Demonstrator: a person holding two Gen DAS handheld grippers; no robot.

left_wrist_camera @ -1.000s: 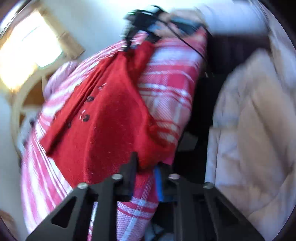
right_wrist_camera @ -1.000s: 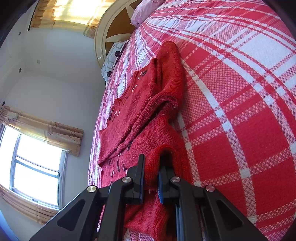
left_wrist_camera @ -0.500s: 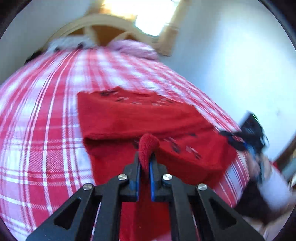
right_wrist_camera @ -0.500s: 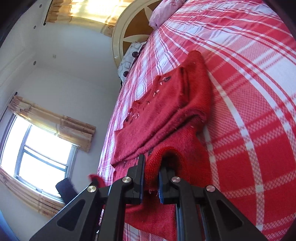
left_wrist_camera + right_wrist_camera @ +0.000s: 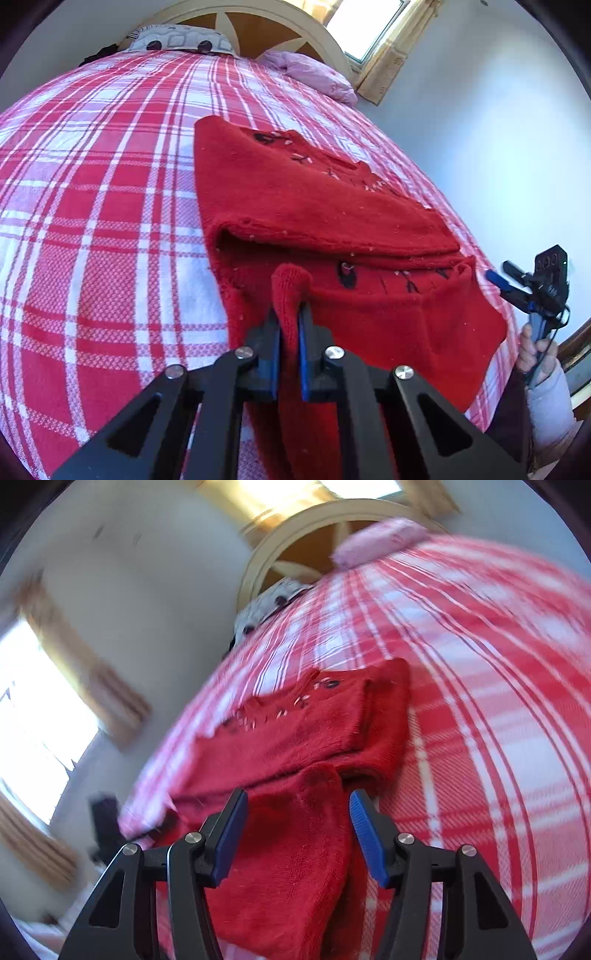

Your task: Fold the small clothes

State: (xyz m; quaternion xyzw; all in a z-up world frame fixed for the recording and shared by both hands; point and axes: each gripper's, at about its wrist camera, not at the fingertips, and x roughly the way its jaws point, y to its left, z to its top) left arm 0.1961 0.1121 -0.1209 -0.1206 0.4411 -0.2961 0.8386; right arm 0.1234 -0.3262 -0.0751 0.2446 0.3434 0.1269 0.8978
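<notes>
**Clerk:** Left wrist view, nearest item first: left gripper (image 5: 289, 325), jaws pressed together on a bunched fold of the red knit cardigan (image 5: 317, 206). The pinched fold stands up in a rounded hump just above the pads.

**Checker:** And the garment itself?

**Clerk:** Lying on the red-and-white plaid bedspread (image 5: 92, 221), towards the right edge of the bed. One layer is folded over another; dark buttons and pale stitching show along the upper edge and on the lower layer.

**Checker:** Right wrist view?

**Clerk:** Blurred. Right gripper (image 5: 298, 805), jaws spread, having just been opening. A strip of the cardigan lies between the blue pads (image 5: 364, 834), but neither pad presses on it. Beyond it, the folded body of the garment rests on the bedspread.

**Checker:** Is that gripper seen from the other camera?

**Clerk:** Yes, at the far right, off the bed's edge, held in a person's hand (image 5: 533, 354) with a pale sleeve (image 5: 550, 402) below; its tips are apart and clear of the cloth.

**Checker:** Farther back?

**Clerk:** Pink pillow (image 5: 314, 74) and a patterned grey pillow (image 5: 177, 38) at the head of the bed, against a rounded cream-and-wood headboard (image 5: 280, 26). Behind that, a window with tan curtains (image 5: 388, 70).
</notes>
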